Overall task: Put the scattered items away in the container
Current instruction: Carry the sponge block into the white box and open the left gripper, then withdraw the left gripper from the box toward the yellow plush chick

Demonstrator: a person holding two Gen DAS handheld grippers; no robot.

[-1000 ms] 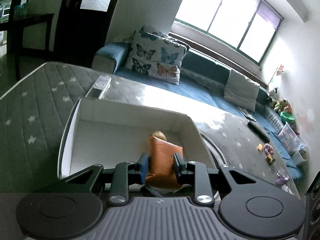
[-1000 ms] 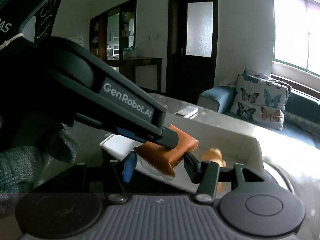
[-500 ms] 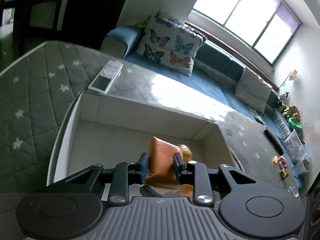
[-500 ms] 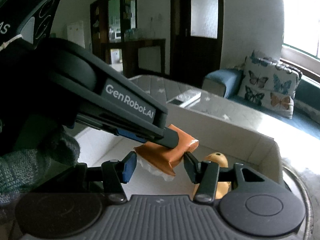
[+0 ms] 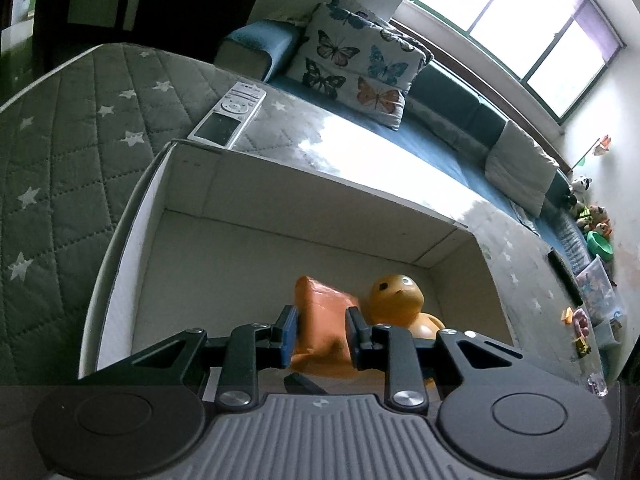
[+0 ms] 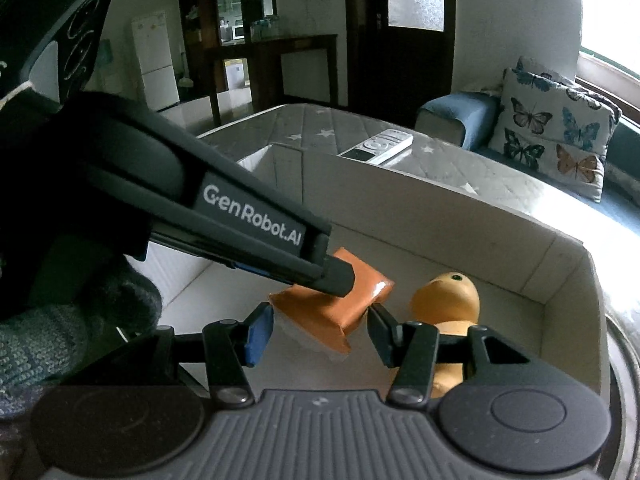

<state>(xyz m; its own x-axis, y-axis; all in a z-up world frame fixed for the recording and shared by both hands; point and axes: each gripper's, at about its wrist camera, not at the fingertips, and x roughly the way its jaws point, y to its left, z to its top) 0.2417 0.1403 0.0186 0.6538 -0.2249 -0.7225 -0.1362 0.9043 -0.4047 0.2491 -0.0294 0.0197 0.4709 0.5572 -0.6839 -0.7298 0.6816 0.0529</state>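
Observation:
My left gripper (image 5: 320, 332) is shut on an orange packet (image 5: 320, 320) and holds it inside the white box (image 5: 280, 200), just above the floor. A yellow duck toy (image 5: 396, 292) lies in the box right beside the packet. In the right wrist view the left gripper (image 6: 336, 276) reaches in from the left with the orange packet (image 6: 336, 312) in it. My right gripper (image 6: 316, 332) is open and empty, its jaws either side of the packet without touching it. The duck toy (image 6: 448, 296) and box wall (image 6: 440, 220) show there too.
A white remote control (image 5: 228, 116) lies on the grey star-patterned quilt (image 5: 60, 140) behind the box, also in the right wrist view (image 6: 376, 146). A blue sofa with a butterfly cushion (image 5: 356, 72) stands beyond. Toys lie at the far right (image 5: 580, 328).
My left gripper has carried the orange packet down and deeper into the box, close to the duck toy. The right gripper has followed it down and stays open.

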